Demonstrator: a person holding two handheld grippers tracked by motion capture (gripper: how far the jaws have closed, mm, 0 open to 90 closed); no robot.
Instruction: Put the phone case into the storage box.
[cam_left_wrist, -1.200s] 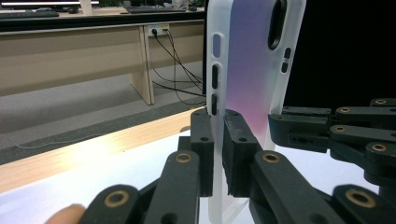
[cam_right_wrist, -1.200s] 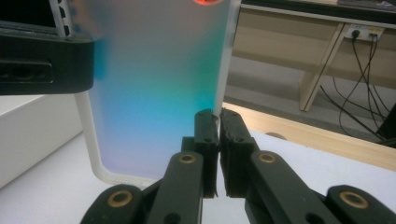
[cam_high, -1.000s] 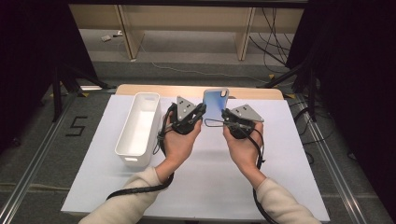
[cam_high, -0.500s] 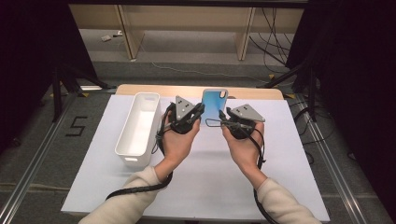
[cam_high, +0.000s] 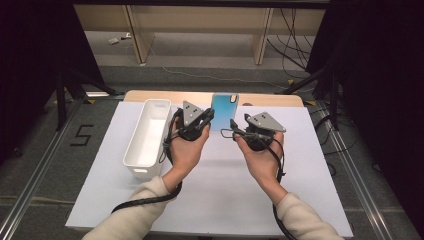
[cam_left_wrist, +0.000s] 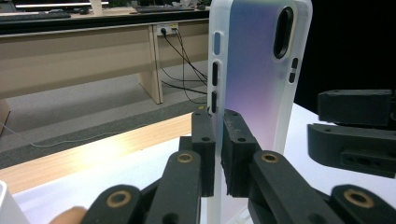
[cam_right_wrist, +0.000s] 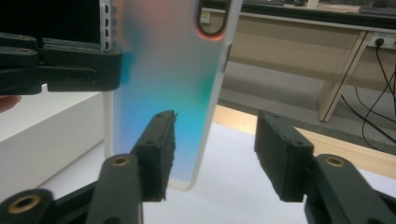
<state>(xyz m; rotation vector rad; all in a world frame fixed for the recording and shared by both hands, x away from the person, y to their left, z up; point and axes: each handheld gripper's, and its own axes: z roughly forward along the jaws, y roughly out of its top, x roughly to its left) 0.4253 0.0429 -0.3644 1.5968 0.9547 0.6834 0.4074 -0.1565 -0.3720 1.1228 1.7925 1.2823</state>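
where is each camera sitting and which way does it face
High view: above the person's side of the table, looking forward and down; both forearms and hands show, and a white bin.
Left gripper view: rides the left gripper, looking along its jaws, shut on the phone case edge.
Right gripper view: rides the right gripper, whose jaws have just been opening, off the case.
Shared: the phone case appears in all three.

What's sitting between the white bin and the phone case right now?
The left gripper, shut on the phone case edge, lies between it and the white bin, as the high view shows.
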